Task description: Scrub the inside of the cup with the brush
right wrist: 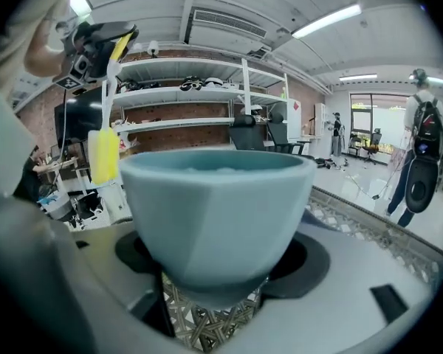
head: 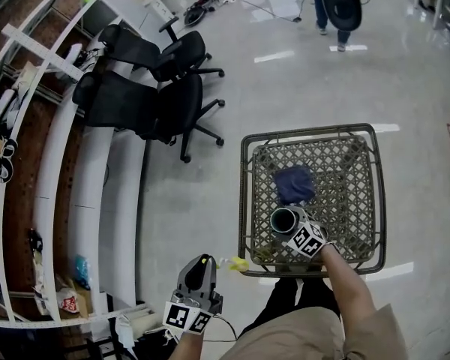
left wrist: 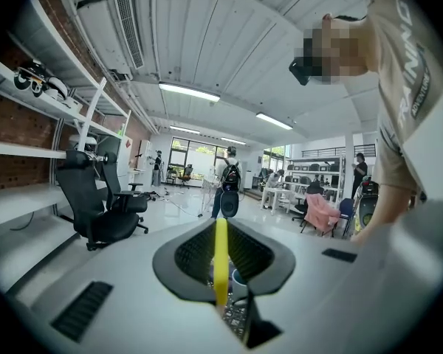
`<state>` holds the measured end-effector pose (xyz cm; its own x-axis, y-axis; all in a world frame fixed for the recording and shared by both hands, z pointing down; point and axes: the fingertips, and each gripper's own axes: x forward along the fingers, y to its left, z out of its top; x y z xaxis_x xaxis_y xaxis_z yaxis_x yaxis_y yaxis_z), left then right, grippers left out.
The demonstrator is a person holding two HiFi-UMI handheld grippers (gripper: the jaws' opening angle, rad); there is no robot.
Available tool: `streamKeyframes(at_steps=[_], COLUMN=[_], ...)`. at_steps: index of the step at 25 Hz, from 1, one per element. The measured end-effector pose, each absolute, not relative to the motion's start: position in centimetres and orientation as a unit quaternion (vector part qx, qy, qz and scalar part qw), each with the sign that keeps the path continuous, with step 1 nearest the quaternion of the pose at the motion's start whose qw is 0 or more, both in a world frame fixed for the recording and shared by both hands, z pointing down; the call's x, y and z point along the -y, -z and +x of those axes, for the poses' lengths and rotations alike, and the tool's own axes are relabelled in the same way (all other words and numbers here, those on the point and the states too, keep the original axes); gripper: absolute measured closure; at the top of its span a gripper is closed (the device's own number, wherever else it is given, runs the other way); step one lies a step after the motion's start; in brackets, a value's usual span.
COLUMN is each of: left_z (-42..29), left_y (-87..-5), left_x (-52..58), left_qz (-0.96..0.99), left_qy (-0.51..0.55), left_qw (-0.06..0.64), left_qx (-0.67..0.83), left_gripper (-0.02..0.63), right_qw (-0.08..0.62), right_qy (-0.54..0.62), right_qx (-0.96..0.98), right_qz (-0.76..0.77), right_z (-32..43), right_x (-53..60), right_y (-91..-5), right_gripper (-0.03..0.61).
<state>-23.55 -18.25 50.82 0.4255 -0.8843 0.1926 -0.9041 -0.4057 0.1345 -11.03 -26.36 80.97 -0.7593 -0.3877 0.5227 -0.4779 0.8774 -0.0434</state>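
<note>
Teal cup, lower sides hidden between fingers

Lighting was bright and even, from long white ceiling strip lights. White glare bars lay on the glossy pale grey floor beyond and beside the olive woven wire basket. Shadows were soft. Both gripper views bowed toward dark corners; the pale blue-green faceted cup, near the lens, was soft-focused.

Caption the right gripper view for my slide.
Right gripper holds a teal cup over the woven basket; yellow brush at left.
</note>
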Motion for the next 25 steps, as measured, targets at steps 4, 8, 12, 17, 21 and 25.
streamKeyframes(at_steps=[4, 8, 12, 17, 21, 25], left_z=[-23.1, -22.8, -22.3, -22.0, -21.7, -21.7], left_y=[-49.9, -48.6, -47.2, -45.2, -42.8, -38.5], left_x=[18.2, 17.9, 18.0, 18.0, 17.9, 18.8], left_qz=[0.848, 0.863, 0.877, 0.893, 0.906, 0.922], left_qy=[-0.032, -0.024, -0.007, 0.005, 0.019, 0.047], left_qw=[0.102, 0.084, 0.073, 0.060, 0.062, 0.062], left_qx=[0.518, 0.497, 0.475, 0.446, 0.418, 0.380], left_gripper=[0.561, 0.561, 0.561, 0.561, 0.561, 0.561], right_qw=[0.258, 0.256, 0.245, 0.235, 0.234, 0.211], right_qy=[-0.081, -0.080, -0.071, -0.070, -0.067, -0.078], right_qx=[0.935, 0.935, 0.935, 0.937, 0.941, 0.949], right_qz=[0.231, 0.232, 0.245, 0.250, 0.236, 0.219], right_z=[-9.9, -8.9, -8.3, -8.9, -9.8, -11.2], right_x=[25.8, 23.7, 21.6, 19.1, 17.8, 17.8], right_y=[-77.1, -73.2, -69.3, -67.0, -65.4, -63.0], right_gripper=[0.195, 0.195, 0.195, 0.195, 0.195, 0.195])
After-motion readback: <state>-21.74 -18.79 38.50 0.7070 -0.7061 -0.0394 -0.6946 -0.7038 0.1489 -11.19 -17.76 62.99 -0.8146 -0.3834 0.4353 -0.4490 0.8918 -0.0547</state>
